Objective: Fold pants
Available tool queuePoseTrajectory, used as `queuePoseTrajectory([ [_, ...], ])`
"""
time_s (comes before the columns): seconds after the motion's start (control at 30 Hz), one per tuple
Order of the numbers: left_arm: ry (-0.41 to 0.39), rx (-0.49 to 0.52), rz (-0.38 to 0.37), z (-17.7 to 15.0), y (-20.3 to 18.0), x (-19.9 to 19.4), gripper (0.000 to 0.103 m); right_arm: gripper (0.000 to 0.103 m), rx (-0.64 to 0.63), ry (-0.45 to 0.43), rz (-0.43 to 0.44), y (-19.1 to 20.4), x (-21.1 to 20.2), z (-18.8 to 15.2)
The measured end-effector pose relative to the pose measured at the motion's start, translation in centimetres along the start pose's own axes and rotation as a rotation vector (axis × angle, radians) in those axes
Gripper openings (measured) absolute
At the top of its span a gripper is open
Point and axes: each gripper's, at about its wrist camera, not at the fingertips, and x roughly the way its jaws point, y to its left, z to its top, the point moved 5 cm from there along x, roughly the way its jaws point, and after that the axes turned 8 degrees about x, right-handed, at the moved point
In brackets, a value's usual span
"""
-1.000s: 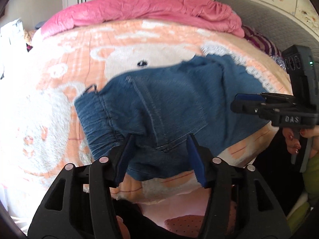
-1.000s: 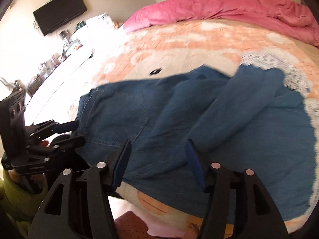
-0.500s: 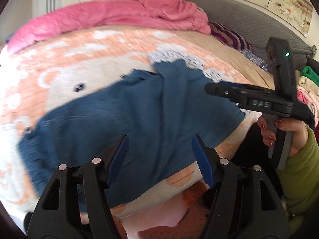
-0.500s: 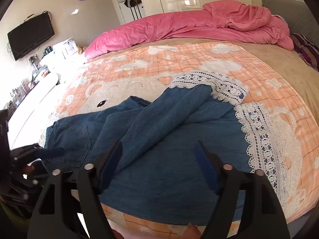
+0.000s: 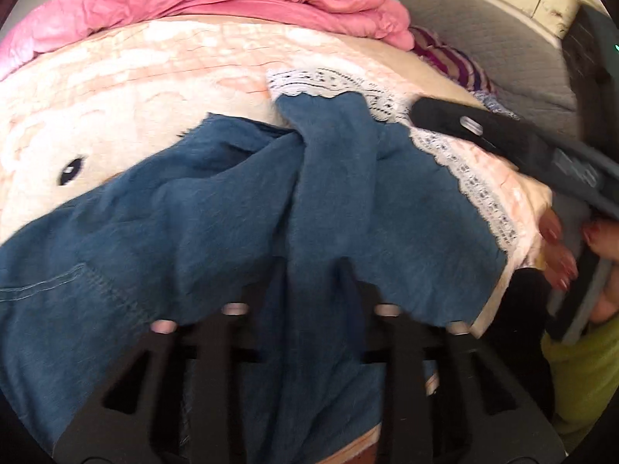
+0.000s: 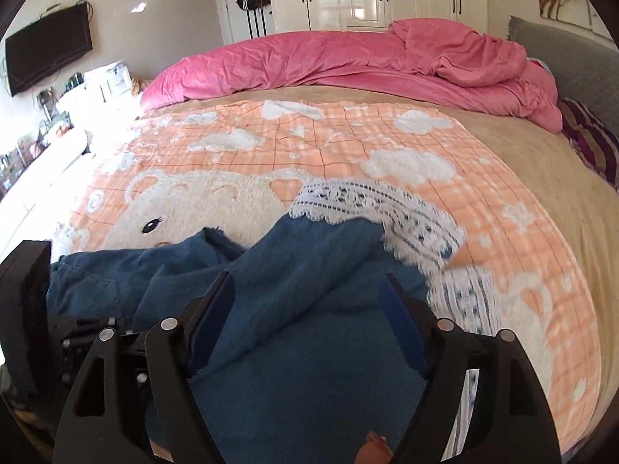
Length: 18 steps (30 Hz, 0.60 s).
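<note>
Blue denim pants (image 5: pixel 193 224) with white lace hems (image 5: pixel 476 189) lie crumpled on a peach bear-print blanket (image 5: pixel 135 89). My left gripper (image 5: pixel 315 270) is low at the near edge of a leg. Its jaws are closing on a ridge of denim, and cloth drapes over both fingers and hides the pads. My right gripper (image 6: pixel 305 309) hovers over the pants (image 6: pixel 309 386) near the lace hems (image 6: pixel 371 201), open, with denim below its blue pads but not pinched. In the left wrist view, the right gripper's black body (image 5: pixel 503 143) is at the right.
A pink duvet (image 6: pixel 348 62) is heaped along the far side of the bed. A striped pillow (image 6: pixel 592 139) and a grey headboard (image 6: pixel 572 62) stand at the right. A hand with painted nails (image 5: pixel 557 247) holds the right gripper. A TV (image 6: pixel 46 54) hangs at the left.
The left gripper slid from the waistband end towards the legs, dropped into the denim and narrowed its jaws. The right gripper swung towards the lace hems and opened wider.
</note>
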Motion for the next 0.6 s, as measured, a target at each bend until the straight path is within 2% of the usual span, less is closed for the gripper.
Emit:
queuePoseTrajectory([
  [0.1, -0.037, -0.042, -0.11, -0.2, 0.2, 0.3, 0.004, 0.076, -0.036, 0.024, -0.02, 0.7, 2.3, 1.8],
  [0.2, -0.064, 0.027, -0.109, -0.4, -0.7, 0.3, 0.003, 0.076, -0.088, 0.057, -0.027, 2.1, 5.3, 3.5],
  [0.3, -0.074, 0.053, -0.136, -0.5, -1.7, 0.1, 0.003, 0.076, -0.113, 0.113, -0.063, 2.9, 8.8, 4.9],
  [0.53, -0.065, 0.036, -0.145, -0.6, -1.6, 0.6, 0.003, 0.075, -0.17, 0.209, -0.246, 2.9, 15.6, 5.7],
  [0.57, -0.063, 0.033, -0.147, -0.6, -1.5, 0.6, 0.003, 0.072, -0.156, 0.225, -0.261, 2.5, 16.4, 5.6],
  [0.6, -0.063, 0.033, -0.146, -0.6, -1.3, 0.5, 0.003, 0.063, -0.137, 0.238, -0.254, 2.3, 16.8, 5.5],
])
